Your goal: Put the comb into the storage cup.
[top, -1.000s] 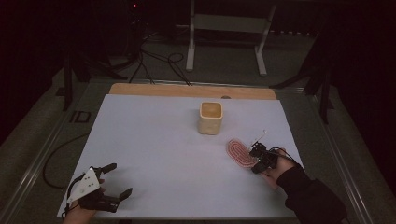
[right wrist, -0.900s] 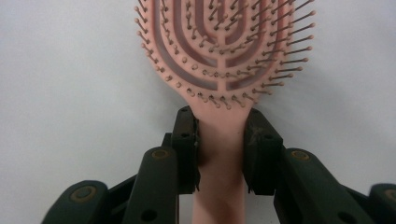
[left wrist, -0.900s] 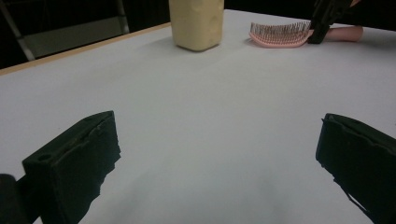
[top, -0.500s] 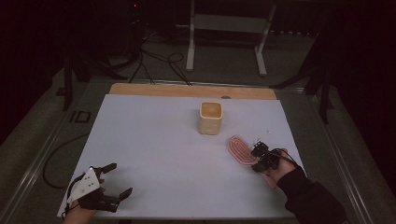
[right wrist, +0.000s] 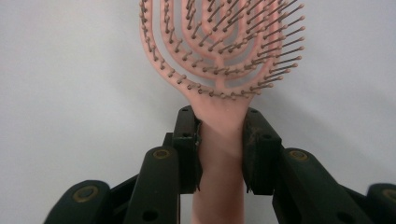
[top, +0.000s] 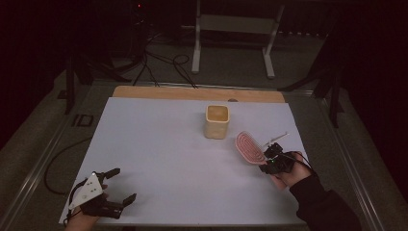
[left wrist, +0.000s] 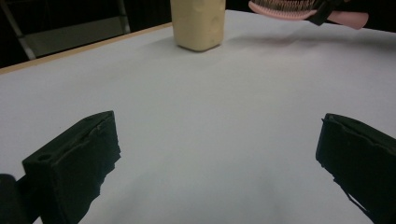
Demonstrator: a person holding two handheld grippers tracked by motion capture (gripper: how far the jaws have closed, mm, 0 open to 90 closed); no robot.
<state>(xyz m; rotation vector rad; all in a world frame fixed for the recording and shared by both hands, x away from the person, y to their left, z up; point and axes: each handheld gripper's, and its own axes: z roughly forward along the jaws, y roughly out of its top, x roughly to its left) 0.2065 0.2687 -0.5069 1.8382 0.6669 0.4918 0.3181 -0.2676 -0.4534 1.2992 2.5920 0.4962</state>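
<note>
Two black pads of our right gripper clamp the handle of the pink hairbrush, one on each side, just below where the handle widens into the head. The brush's long axis runs straight out along the jaws, head ahead of the fingertips, handle back between them. In the high view the hairbrush slants from our right gripper up and to the left, its head aimed toward the cream cup, bristles facing up toward the camera. From the left gripper view the brush hangs above the white table with a shadow under it, clear of the surface.

The cup stands ahead and to the left of the brush head, near but apart. The table's right edge runs just beside our right gripper; open white surface spreads to its left.

Our left gripper rests near the front-left corner, jaws wide apart, nothing between them.
</note>
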